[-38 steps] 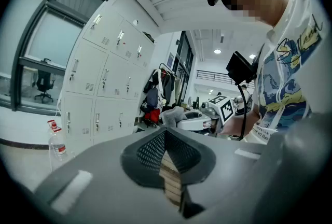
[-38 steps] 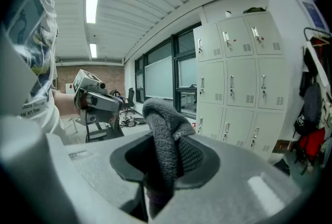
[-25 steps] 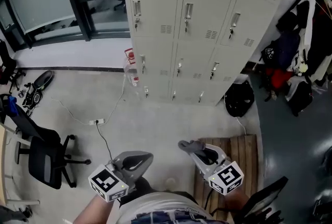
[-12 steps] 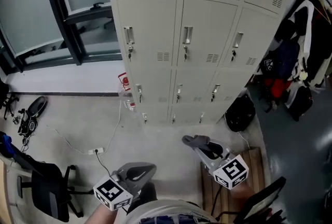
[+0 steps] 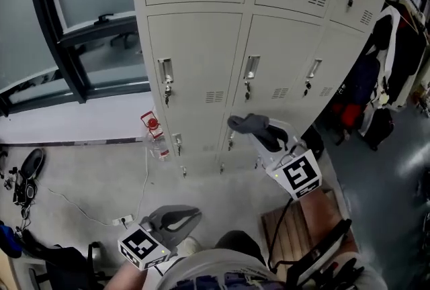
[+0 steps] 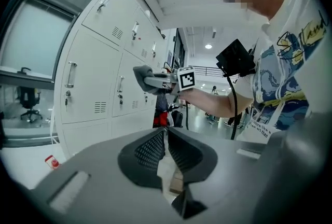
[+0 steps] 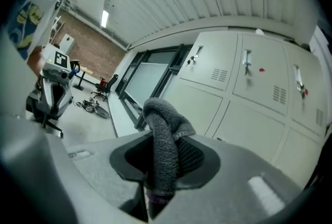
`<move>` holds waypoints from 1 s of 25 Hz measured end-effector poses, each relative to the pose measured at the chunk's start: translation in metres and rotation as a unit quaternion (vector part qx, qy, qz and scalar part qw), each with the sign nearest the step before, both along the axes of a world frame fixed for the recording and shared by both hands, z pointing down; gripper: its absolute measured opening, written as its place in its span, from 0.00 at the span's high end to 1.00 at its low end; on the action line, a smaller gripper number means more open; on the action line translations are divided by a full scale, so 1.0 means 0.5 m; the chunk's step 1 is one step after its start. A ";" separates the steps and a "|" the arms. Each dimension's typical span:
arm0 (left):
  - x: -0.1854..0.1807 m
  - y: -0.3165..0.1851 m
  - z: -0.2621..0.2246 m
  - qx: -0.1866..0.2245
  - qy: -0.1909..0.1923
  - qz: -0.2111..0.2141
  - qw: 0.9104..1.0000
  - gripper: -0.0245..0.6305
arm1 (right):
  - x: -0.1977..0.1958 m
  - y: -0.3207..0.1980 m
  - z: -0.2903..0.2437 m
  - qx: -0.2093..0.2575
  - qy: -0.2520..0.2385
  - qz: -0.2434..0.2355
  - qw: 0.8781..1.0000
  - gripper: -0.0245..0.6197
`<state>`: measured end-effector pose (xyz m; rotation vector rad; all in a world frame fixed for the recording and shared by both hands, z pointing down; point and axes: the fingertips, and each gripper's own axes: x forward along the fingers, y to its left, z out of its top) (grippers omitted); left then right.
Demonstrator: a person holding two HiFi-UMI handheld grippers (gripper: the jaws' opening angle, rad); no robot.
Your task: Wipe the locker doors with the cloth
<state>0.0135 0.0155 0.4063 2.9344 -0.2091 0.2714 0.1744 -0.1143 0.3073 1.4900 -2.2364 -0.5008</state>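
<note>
A bank of pale grey locker doors [image 5: 195, 60] fills the upper middle of the head view. My right gripper [image 5: 250, 126] is raised in front of the middle column and is shut on a dark grey cloth [image 5: 243, 123], a short way off the doors. In the right gripper view the cloth [image 7: 161, 114] bulges up out of the right gripper [image 7: 167, 140], with the lockers [image 7: 244, 103] ahead. My left gripper [image 5: 188, 213] hangs low near my body. In the left gripper view the left gripper [image 6: 166, 130] stands shut with nothing in it.
A bottle with a red label [image 5: 154, 137] stands at the lockers' lower left corner. A black-framed window [image 5: 74, 20] runs along the left. Hanging clothes and bags [image 5: 376, 94] crowd the right side. A wooden pallet [image 5: 282, 228] and a power strip [image 5: 124, 219] lie on the floor.
My right gripper has risen from waist height up toward the locker doors, carrying the cloth. The lockers now look closer and larger. The left gripper has stayed low.
</note>
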 end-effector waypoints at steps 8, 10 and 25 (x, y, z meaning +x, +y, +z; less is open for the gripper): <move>0.022 -0.126 -0.030 -0.007 0.032 -0.062 0.998 0.92 | 0.015 -0.256 -0.218 0.127 0.160 0.014 0.979 0.81; 0.031 -0.154 -0.036 -0.008 0.037 -0.077 0.996 0.92 | 0.031 -0.311 -0.260 0.159 0.186 0.019 0.970 0.81; 0.092 -0.253 -0.033 -0.026 0.044 -0.119 0.992 0.93 | 0.077 -0.443 -0.162 0.160 0.252 0.001 0.954 0.81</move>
